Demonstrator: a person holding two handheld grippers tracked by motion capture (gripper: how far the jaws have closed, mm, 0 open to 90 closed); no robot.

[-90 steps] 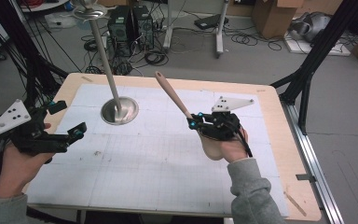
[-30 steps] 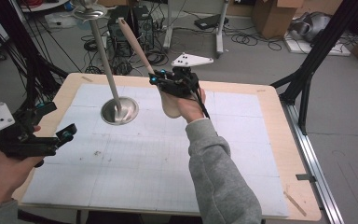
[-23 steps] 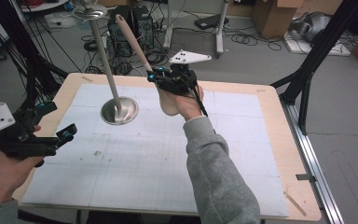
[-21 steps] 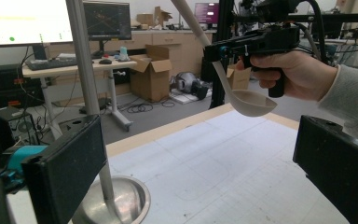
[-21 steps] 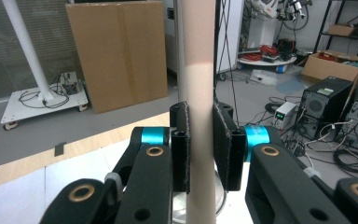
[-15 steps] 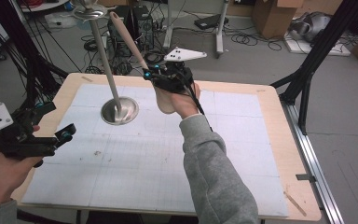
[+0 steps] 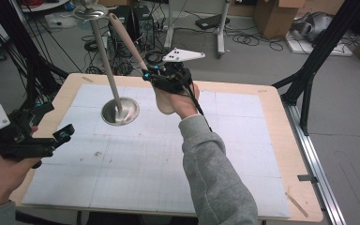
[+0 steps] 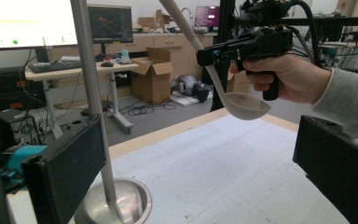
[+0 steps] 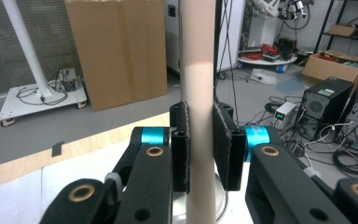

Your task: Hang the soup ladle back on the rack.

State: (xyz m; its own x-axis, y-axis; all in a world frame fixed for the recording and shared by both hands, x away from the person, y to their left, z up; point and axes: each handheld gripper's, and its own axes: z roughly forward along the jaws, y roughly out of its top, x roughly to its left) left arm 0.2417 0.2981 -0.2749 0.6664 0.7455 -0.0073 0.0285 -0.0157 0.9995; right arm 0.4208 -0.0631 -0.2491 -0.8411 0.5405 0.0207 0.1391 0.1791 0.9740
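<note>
Up at about 12 o'clock on the tabletop (image 7: 243, 154), the right gripper (image 7: 146, 74) has its jaws clamped on the handle of a ladle (image 7: 124, 40), so the ladle is off the surface completely, handle angled up and away toward 11 o'clock and the bowl hanging below the hand (image 7: 176, 101). You can see the bowl nicely in the left gripper view, floating above the white mat. The right gripper view looks straight up the handle with both pads pressed against it, no daylight either side. Just beside it, at roughly 10 o'clock, is the stand (image 7: 119, 111): a shiny round base with a thin pole going up to a small top piece, and the ladle handle's tip looks close to that top, though I can't tell if they touch. The left gripper (image 7: 65, 133) hangs way over at 8 o'clock, jaws apart, holding nothing. What could go wrong, as I see it: the grip sits low on a long smooth handle, so the ladle could swivel in the pads if it bumps anything. And that pole is skinny on a smallish base, so a knock from the handle near the top might tip the whole stand. My guess anyway.
</note>
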